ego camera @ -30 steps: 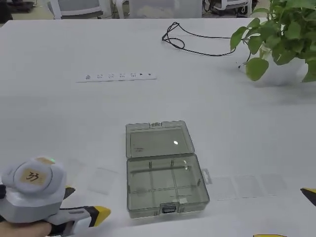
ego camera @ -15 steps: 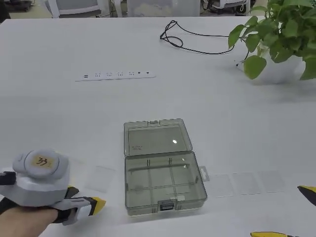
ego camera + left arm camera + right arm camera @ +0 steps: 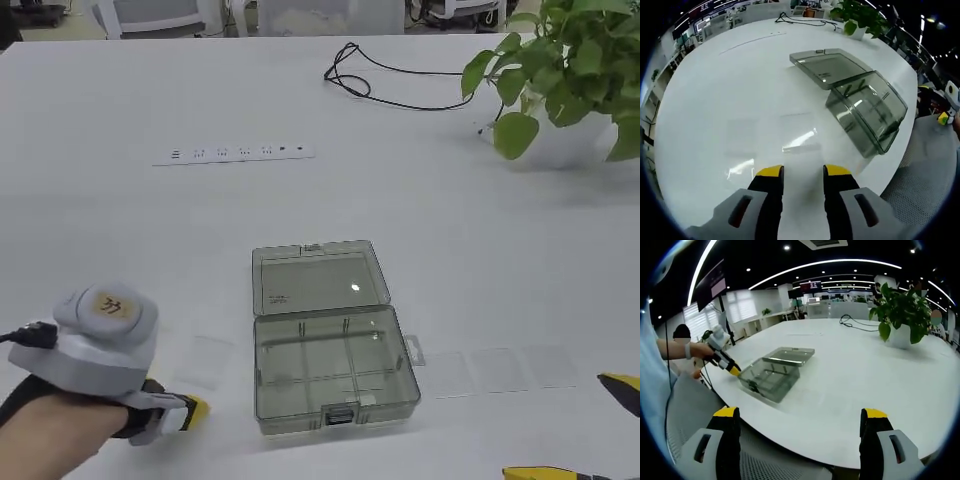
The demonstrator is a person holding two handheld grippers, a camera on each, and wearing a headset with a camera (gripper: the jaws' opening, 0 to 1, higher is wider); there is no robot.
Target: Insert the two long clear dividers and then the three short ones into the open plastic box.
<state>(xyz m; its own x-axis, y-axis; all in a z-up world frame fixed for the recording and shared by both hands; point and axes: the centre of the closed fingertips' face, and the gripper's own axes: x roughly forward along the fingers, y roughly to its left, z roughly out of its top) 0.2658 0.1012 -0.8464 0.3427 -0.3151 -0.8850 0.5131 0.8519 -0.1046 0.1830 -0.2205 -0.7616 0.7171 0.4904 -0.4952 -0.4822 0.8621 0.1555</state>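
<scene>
Where the white table (image 3: 450, 230) comes close to the person, a smoky clear plastic box (image 3: 335, 372) sits open. Its lid (image 3: 320, 278) lies flat on the far side. Thin lines like little walls cross the inside of the box, but I cannot tell how many there are. Three small clear flat pieces (image 3: 500, 370) lie in a row on the table to the right of the box, apart from it. One more clear flat piece (image 3: 205, 360) lies to the left of the box. The left gripper view shows a second clear piece (image 3: 742, 145) beside that one.

The left gripper (image 3: 190, 408) is low at the near left edge of the table, held in a hand (image 3: 50, 435). Its yellow tips point right, near the clear piece on that side. In its own view the two jaws stand a little apart with nothing between them. The right gripper (image 3: 800, 415) is at the near right edge of the table. Its jaws stand wide apart and hold nothing. The box lies ahead of it, to the left.

Far back on the table are a long white power strip (image 3: 235, 152) and a looped black cable (image 3: 385, 85). A green leafy plant in a white pot (image 3: 565, 80) stands at the far right.
</scene>
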